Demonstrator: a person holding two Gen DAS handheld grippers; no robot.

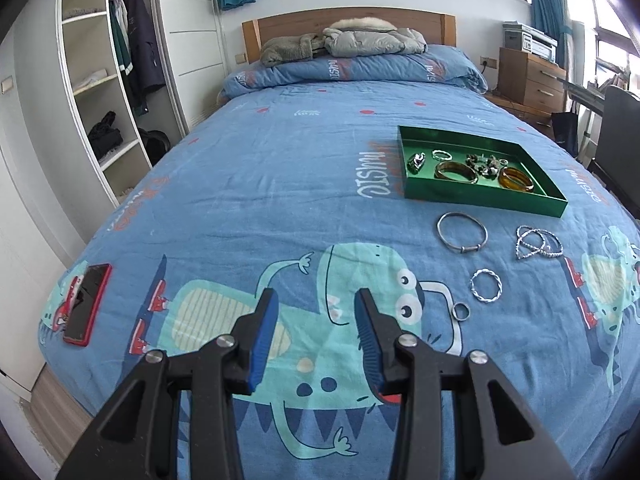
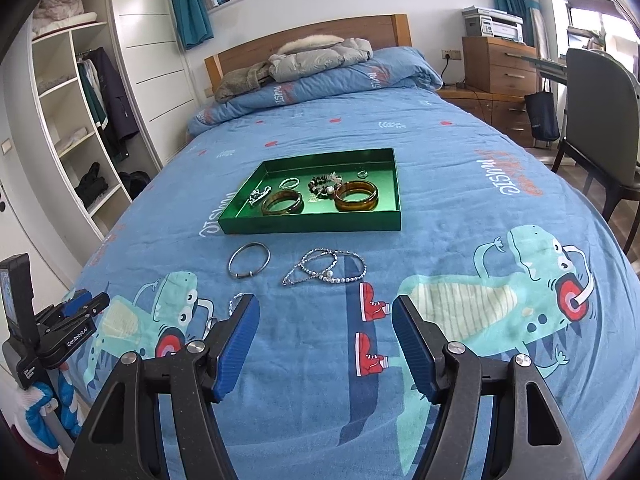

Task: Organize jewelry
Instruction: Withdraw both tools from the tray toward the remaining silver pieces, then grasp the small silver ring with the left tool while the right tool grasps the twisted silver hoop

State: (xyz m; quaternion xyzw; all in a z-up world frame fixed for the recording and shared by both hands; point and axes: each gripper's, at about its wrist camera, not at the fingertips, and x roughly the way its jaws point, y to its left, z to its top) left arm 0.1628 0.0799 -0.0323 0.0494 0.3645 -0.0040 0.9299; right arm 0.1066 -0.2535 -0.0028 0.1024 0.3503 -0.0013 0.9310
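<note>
Jewelry of smooth amber bangles [image 2: 356, 196] fills a glossy green tray [image 2: 312, 226]; left claw [image 1: 316, 300] and right claw [image 2: 326, 306] both spread, empty.

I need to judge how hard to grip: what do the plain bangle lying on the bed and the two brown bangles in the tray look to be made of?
The plain bangle looks like polished silver-toned metal: thin, grey, glinting. The two brown bangles in the green tray are thick, glossy and translucent amber, perhaps resin, glass or agate; the look leaves that open.

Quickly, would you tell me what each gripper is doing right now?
Left gripper: open, holding nothing.
Right gripper: open, holding nothing.
</note>
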